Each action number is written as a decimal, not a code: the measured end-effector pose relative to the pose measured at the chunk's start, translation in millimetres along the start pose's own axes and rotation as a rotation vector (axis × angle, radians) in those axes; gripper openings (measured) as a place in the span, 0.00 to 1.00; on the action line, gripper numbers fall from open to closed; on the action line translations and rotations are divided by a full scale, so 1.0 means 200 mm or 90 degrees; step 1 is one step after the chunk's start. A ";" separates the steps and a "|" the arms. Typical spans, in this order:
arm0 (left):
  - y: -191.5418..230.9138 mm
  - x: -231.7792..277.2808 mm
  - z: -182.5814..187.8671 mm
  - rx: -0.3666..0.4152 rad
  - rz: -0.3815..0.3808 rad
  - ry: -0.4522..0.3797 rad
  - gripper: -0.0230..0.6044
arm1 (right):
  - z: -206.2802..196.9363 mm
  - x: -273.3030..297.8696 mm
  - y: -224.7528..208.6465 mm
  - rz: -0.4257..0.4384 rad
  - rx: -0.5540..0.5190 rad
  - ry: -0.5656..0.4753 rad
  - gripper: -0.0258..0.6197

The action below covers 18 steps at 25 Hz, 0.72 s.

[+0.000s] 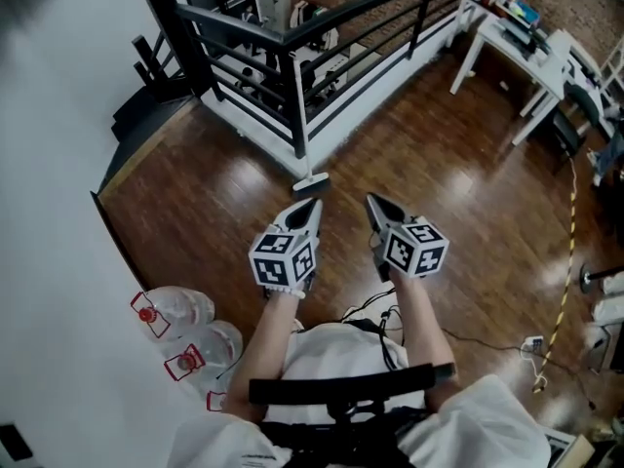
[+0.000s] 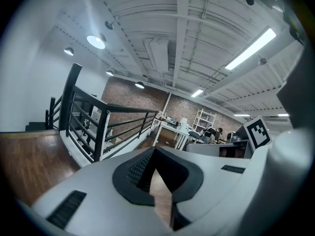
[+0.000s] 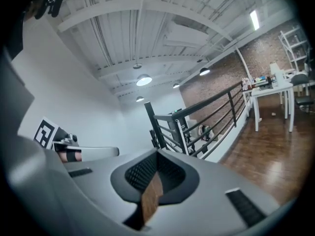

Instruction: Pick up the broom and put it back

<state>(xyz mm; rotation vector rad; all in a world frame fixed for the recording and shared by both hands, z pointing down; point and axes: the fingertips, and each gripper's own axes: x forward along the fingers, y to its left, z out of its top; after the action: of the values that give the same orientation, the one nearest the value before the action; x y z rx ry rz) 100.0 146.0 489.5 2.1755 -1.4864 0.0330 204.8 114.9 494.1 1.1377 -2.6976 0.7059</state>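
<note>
Holding left gripper (image 1: 313,204) and right gripper (image 1: 374,201) pressed shut, both empty; broom (image 1: 311,180) sits at twelve o'clock, by the railing (image 1: 292,86).
A nudge could tip it: its head may slide on the glossy floor (image 1: 214,203).

No legible text or numbers: coded squares on left marker cube (image 1: 284,258) and right marker cube (image 1: 417,248); red labels (image 1: 146,313) on water jugs (image 1: 192,309), 8 o'clock, unreadable.

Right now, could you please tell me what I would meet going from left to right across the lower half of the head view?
Clear water bottles → left gripper → right gripper → yellow striped line on the floor.
</note>
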 end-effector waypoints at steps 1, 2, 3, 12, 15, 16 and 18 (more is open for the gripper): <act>0.01 -0.02 0.00 -0.001 -0.005 -0.003 0.03 | -0.01 -0.01 0.04 -0.004 -0.004 -0.001 0.05; 0.01 -0.04 0.00 -0.002 -0.009 -0.005 0.03 | -0.02 -0.03 0.07 -0.009 -0.009 -0.002 0.05; 0.01 -0.06 0.00 -0.003 -0.014 -0.007 0.03 | -0.03 -0.04 0.09 -0.014 -0.013 -0.001 0.05; 0.00 -0.12 0.00 -0.006 -0.034 -0.010 0.03 | -0.13 -0.12 0.14 -0.047 -0.005 0.016 0.05; 0.00 -0.15 -0.01 -0.004 -0.036 -0.009 0.03 | -0.14 -0.13 0.15 -0.050 -0.004 0.012 0.05; 0.00 -0.16 -0.02 -0.003 -0.035 -0.009 0.03 | -0.15 -0.14 0.16 -0.050 -0.003 0.011 0.05; -0.01 -0.17 -0.02 0.002 -0.034 -0.009 0.03 | -0.15 -0.15 0.16 -0.048 0.001 0.011 0.05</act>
<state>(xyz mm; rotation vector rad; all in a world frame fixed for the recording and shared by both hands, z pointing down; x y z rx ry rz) 88.6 177.5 482.7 2.2205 -1.4357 0.0018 201.1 167.6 500.3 1.2213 -2.6241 0.7038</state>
